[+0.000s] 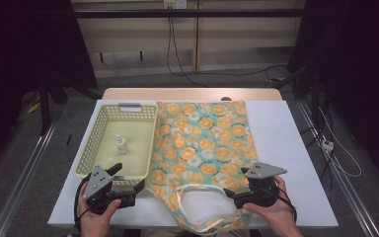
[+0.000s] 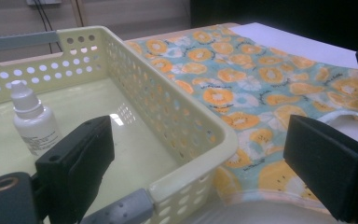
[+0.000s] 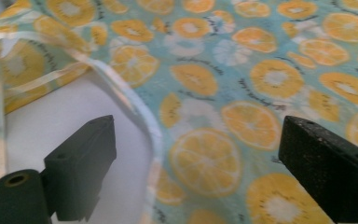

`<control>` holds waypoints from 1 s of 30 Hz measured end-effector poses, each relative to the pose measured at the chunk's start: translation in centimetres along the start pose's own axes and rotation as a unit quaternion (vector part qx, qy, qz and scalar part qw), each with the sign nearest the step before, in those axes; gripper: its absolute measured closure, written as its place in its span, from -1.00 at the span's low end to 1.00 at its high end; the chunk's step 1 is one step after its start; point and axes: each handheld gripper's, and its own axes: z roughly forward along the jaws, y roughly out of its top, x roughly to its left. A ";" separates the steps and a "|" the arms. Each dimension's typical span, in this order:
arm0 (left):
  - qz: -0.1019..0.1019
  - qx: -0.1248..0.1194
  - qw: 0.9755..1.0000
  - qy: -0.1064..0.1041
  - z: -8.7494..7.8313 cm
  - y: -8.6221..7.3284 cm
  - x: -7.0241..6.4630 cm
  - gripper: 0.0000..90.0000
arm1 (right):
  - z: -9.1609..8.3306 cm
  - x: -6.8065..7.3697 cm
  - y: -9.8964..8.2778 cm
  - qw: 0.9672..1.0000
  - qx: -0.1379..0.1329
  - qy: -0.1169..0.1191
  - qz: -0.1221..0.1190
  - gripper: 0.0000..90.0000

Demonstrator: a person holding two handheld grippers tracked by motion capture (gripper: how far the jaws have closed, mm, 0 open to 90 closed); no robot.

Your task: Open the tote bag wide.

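Observation:
A teal tote bag (image 1: 202, 143) printed with orange slices lies flat on the table, its handle loop (image 1: 205, 205) toward the near edge. A pale yellow perforated basket (image 1: 90, 143) stands to its left, and a small white dropper bottle (image 1: 122, 144) is upright inside. My left gripper (image 1: 129, 176) is open, straddling the basket's near right corner (image 2: 205, 130), with the bottle (image 2: 32, 121) beyond its left jaw. My right gripper (image 1: 237, 183) is open low over the bag's (image 3: 242, 88) near right part, next to the handle strap (image 3: 135, 107). Nothing is held.
The white table top (image 1: 281, 133) is bare to the right of the bag. The basket has grey handles (image 1: 130, 105) at both ends. Cables (image 1: 335, 153) trail on the floor right of the table, and a metal rail (image 1: 24, 177) runs along the left.

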 end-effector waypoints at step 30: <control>0.012 0.012 1.000 0.008 -0.1 -0.1 -0.3 -0.82 | -0.1 5.0 -2.2 0.981 0.083 0.163 -0.062 0.66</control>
